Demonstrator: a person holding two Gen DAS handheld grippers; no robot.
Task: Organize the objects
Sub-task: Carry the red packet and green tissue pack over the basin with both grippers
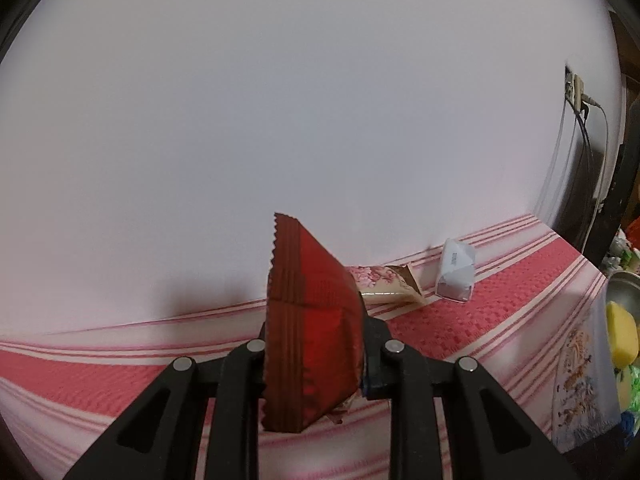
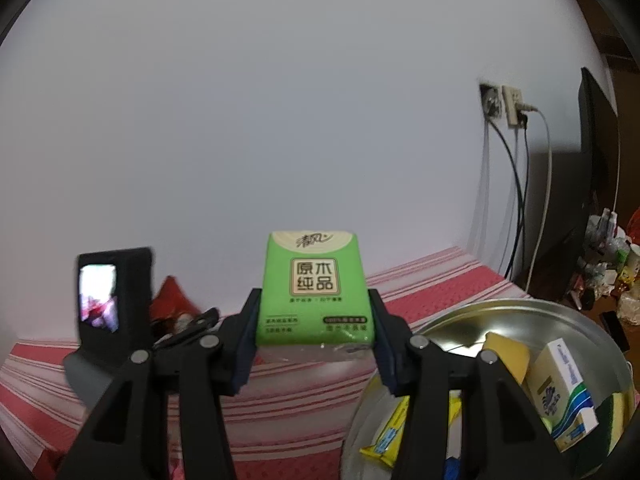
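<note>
My left gripper (image 1: 314,344) is shut on a red foil snack packet (image 1: 310,320), held on edge above the red-and-white striped cloth (image 1: 460,320). My right gripper (image 2: 314,320) is shut on a green tissue pack (image 2: 316,288), lifted over the cloth beside the metal bowl (image 2: 520,308). In the right wrist view the left gripper's body with its small screen (image 2: 100,296) shows at the left, the red packet (image 2: 172,296) behind it.
A pink-and-tan sachet (image 1: 384,284) and a white packet (image 1: 456,276) lie by the wall. The bowl holds a yellow sponge (image 2: 508,356), a white-and-blue box (image 2: 564,388) and yellow packets (image 2: 388,436). Cables (image 2: 516,200) hang from a wall socket at the right.
</note>
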